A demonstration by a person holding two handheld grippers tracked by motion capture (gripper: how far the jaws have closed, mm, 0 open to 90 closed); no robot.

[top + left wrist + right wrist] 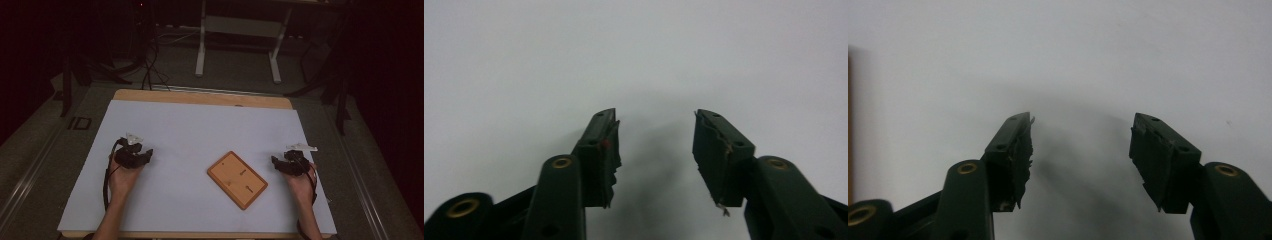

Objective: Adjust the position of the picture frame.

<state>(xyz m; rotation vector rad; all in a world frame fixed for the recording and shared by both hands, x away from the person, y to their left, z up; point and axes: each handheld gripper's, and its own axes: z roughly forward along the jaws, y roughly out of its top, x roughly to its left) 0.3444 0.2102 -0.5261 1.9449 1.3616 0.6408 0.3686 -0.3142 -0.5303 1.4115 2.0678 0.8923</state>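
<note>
Two hand-held grippers and one wooden board, laid out on a white sheet that covers a wooden table. Item one: left gripper, black, held in the person's left hand at about eight o'clock on the sheet, its tips turned toward three o'clock; a cable runs back along the forearm and a grey plate sits on top. In the left gripper view its jaws stand wide apart with bare white sheet between them and ragged dark pads on the inner faces, nothing held. Item two: right gripper, black, held in the person's right hand at about four o'clock on the sheet, its tips turned toward nine o'clock, likewise topped by a grey plate. In the right gripper view its jaws are also spread wide over bare sheet, gripping nothing, and a thin brown strip shows at the far left edge of that view. Item three: wooden board, flat, rectangular, light brown with a raised rim and two small dark marks on its face, lying skewed at about five o'clock from the sheet's centre, between the two grippers, near the right gripper and well apart from the left, touched by neither. Background: dark floor with white desk legs at twelve o'clock.
</note>
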